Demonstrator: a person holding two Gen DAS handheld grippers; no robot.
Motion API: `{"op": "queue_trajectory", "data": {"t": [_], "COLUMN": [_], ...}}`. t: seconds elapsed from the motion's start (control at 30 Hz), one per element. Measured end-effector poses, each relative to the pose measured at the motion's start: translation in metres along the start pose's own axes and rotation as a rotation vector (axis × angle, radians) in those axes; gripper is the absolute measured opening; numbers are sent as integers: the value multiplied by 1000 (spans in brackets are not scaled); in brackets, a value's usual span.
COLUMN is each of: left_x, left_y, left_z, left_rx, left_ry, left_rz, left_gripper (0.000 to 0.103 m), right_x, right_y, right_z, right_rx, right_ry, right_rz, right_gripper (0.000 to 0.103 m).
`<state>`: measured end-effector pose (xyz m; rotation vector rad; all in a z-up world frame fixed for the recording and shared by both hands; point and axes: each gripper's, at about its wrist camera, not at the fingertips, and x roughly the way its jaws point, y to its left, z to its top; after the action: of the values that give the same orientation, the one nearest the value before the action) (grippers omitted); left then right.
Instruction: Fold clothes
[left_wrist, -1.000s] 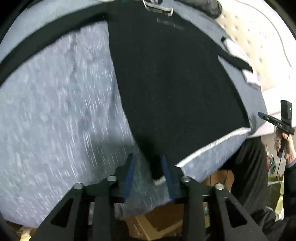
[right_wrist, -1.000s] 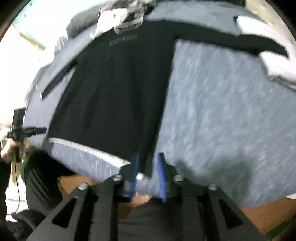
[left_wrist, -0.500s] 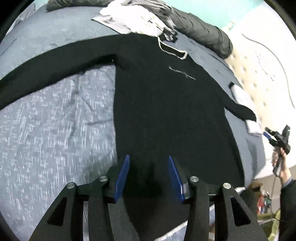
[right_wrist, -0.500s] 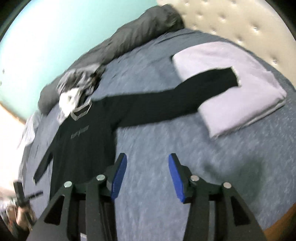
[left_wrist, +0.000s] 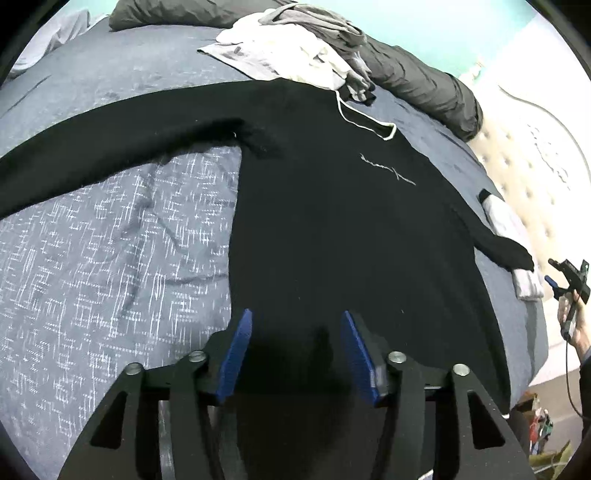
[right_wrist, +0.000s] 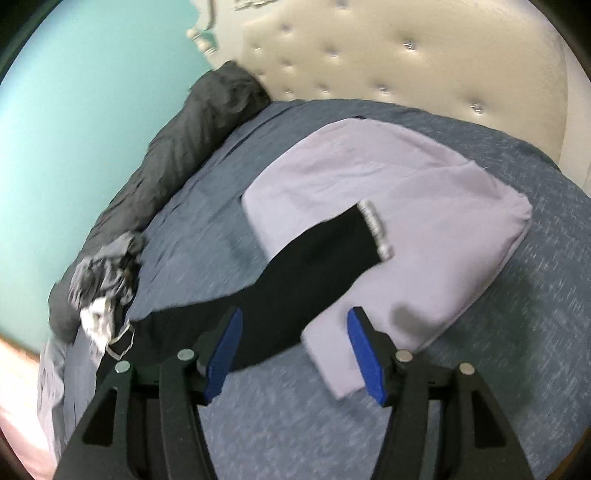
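Shirt spread, sleeves not yet folded. Your left gripper (left_wrist: 295, 350) hangs over the lower body of the black long-sleeved shirt (left_wrist: 332, 229); its blue jaws have just been opening and stand apart with nothing clamped, only black cloth lying flat below them. Your right gripper (right_wrist: 293, 349) has likewise just been opening and stands empty, above the blue-grey flecked bedspread (right_wrist: 498, 369).

Step in hand, as I judge it: take the sleeve. To do it well, bring the right jaws down near the white-striped cuff (right_wrist: 376, 230), pinch only the sleeve layer and not the folded lilac cloth (right_wrist: 424, 206) under it, then carry it across the chest in one flat sweep. Keep the left gripper low on the body to pin the shirt so it does not drag.

Positions: the shirt's sleeve (right_wrist: 295, 280) runs from just ahead of the right jaws, up and right, ending on the lilac cloth. The cuff is well ahead of the fingertips. The shirt's other sleeve (left_wrist: 92, 147) stretches far left across the bedspread, well apart from the left gripper. A heap of grey and white clothes (left_wrist: 295, 48) sits beyond the collar.
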<state>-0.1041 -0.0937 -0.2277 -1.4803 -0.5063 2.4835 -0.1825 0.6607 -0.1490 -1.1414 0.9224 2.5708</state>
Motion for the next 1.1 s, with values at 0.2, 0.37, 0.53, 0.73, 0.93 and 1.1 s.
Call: {"op": "queue_trajectory", "data": {"t": [0.2,0.37,0.53,0.73,0.93,1.1], "left_x": [12,15,18,22,21,20], "left_y": [3,9,15,15,17,20], "left_z": [4,1,-3,-10,-10,-10], "left_rx": [-25,-65,-90,-84,-92,-95], "left_ry": [-16,-38,-61,-72,-81,-88], "left_rz": [17,12,24,44,43,45], "left_gripper": [66,68,69,70,70,70], "right_x": [21,34,46,62,71,72], "right_y": [-15,-27,-30,-35,-26,-16], "right_z": [17,25,30,31,32,29], "right_rx": [16,35,30,35,-26,-99], "right_ry": [2,-9,-19,-29,-55,-58], "right_rz": [-44,-64,-74,-83,-115,-159], "right_gripper": [62,65,67,68,67,23]}}
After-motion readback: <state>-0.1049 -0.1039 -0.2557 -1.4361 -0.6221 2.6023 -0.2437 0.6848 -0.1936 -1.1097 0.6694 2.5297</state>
